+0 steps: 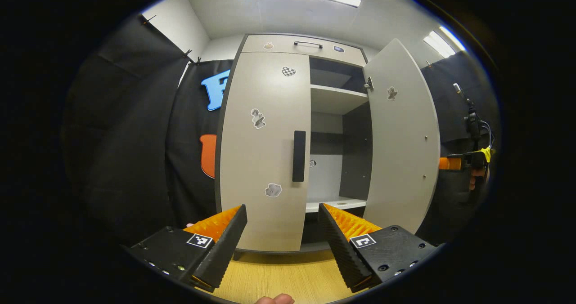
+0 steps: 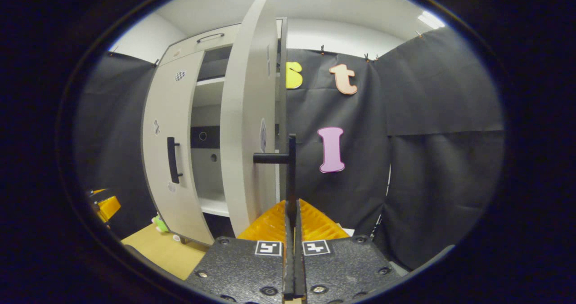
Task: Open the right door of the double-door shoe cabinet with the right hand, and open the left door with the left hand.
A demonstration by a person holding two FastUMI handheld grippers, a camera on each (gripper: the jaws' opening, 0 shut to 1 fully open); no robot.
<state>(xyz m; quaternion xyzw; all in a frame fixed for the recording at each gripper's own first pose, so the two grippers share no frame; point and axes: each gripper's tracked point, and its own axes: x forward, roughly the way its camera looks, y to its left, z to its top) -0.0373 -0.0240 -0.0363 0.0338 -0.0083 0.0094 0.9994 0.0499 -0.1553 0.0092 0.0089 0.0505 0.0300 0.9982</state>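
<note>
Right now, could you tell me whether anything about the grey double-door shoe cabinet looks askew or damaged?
Nothing stands out: the grey cabinet's right door hangs open, the left door sits closed and straight, and the shelves look level.

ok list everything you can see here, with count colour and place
tall two-door shoe cabinet: one, pale grey, against the black cloth wall
left door: one, grey, shut, several small stickers
black bar handle: one, on the left door's right edge
right door: one, grey, swung open
right door's black handle: one, between the right tool's fingers
inner shelves: pale, bare
wooden floor: tan
left tool: open, short of the left handle
right tool: shut on the handle
</note>
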